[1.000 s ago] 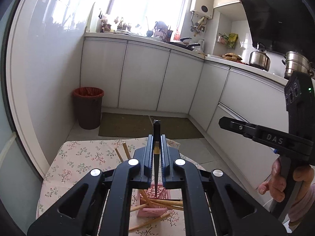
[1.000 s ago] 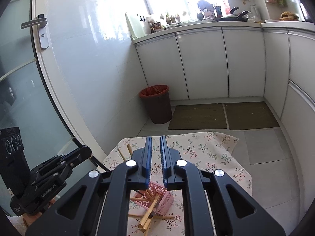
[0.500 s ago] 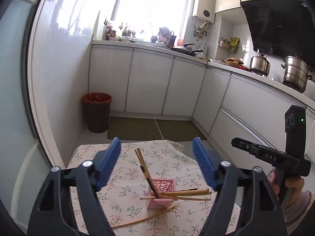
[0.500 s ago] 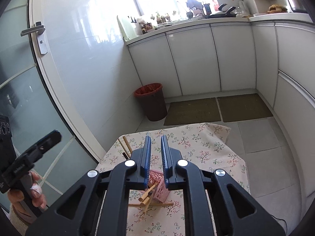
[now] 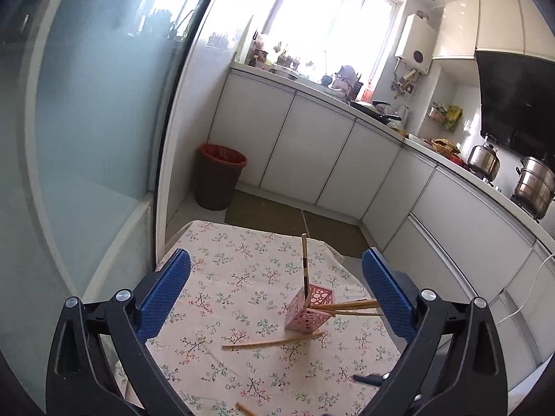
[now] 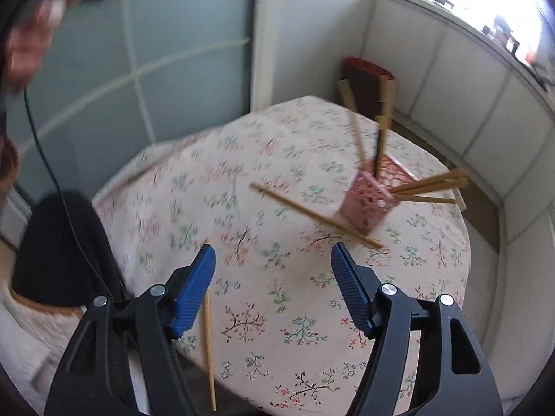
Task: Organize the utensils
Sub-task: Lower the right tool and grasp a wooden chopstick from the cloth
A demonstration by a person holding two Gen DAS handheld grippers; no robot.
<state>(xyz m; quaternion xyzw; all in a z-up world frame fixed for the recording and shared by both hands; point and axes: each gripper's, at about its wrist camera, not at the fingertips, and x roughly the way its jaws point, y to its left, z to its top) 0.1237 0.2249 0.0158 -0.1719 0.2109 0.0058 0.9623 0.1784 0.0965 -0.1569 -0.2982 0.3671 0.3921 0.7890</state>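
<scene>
Risk first: pink basket (image 6: 369, 204) sits tipped near the tabletop's (image 6: 277, 329) far edge, chopsticks (image 6: 430, 187) jutting out; a careless nudge could topple it. Right gripper (image 6: 274, 289), jaws opening, empty, hangs over a loose chopstick (image 6: 209, 339) at the near edge. Left gripper (image 5: 275, 293), jaws opening, empty. Floral cloth; white kitchen cabinets (image 5: 305, 149), red bin (image 5: 218, 176).

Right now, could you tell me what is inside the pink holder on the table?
The pink holder holds upright chopsticks and a bundle leaning out over its rim to the right. Its perforated walls hide their lower ends, and its bottom cannot be seen.
</scene>
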